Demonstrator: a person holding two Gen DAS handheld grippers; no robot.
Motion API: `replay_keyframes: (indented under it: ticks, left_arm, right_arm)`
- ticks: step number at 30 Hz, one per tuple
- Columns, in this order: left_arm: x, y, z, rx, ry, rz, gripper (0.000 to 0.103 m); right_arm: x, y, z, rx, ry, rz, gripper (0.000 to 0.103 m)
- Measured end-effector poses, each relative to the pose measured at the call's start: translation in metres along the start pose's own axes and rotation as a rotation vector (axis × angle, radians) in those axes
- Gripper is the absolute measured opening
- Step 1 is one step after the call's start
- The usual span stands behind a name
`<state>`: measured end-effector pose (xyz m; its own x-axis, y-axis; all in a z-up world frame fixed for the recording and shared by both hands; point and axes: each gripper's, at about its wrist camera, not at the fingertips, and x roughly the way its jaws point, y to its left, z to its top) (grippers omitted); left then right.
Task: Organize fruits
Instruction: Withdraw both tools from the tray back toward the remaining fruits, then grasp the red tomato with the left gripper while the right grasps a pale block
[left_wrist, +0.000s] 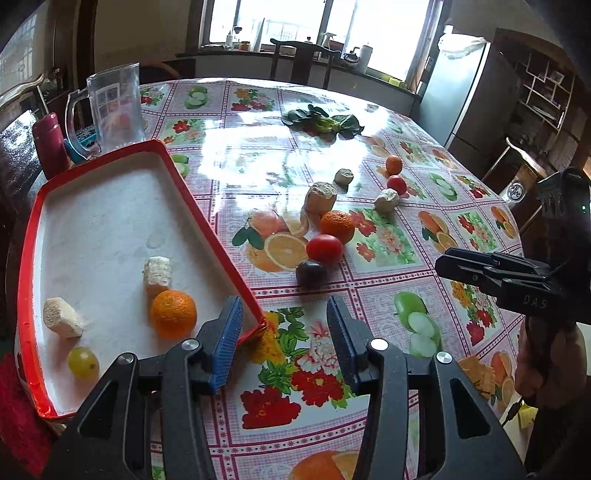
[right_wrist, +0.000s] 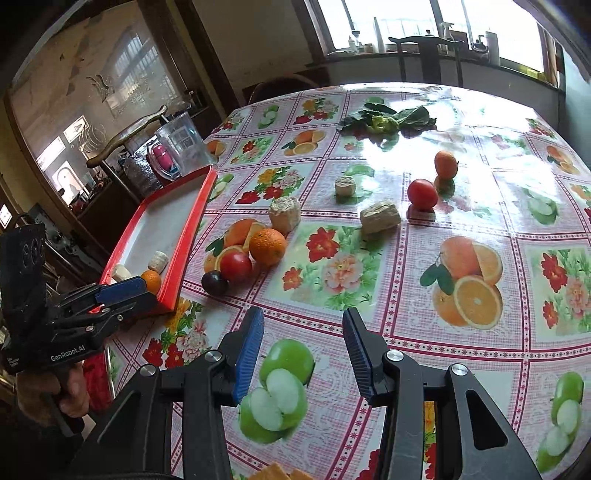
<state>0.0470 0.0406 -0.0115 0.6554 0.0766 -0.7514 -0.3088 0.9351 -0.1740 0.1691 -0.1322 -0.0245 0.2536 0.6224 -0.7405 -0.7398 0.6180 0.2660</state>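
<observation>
Orange in tray

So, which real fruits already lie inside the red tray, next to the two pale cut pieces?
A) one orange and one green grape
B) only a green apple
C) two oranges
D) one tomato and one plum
A: inside the red tray lie one orange and one green grape; the red and dark round fruits rest outside on the tablecloth.

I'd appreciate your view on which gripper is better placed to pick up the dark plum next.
Probably the left. The left gripper hangs open by the tray corner, with the plum just ahead. The right gripper, also empty, sits farther off, with the plum up to its left.
</observation>
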Motion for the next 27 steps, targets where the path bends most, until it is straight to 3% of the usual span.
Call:
replay_keyframes:
  ticks: [19, 23, 27]
  left_arm:
    - [0.056, -0.033, 0.029, 0.082, 0.070, -0.062, 0.045]
    - [0.068, -0.030, 0.037, 0.081, 0.077, -0.052, 0.055]
    - [0.077, -0.028, 0.043, 0.089, 0.083, -0.050, 0.056]
  right_arm:
    - [0.043, -0.033, 0.030, 0.022, 0.079, -0.042, 0.050]
    - [0.060, -0.042, 0.042, 0.015, 0.093, -0.071, 0.050]
    - [0.075, -0.047, 0.056, 0.005, 0.097, -0.098, 0.051]
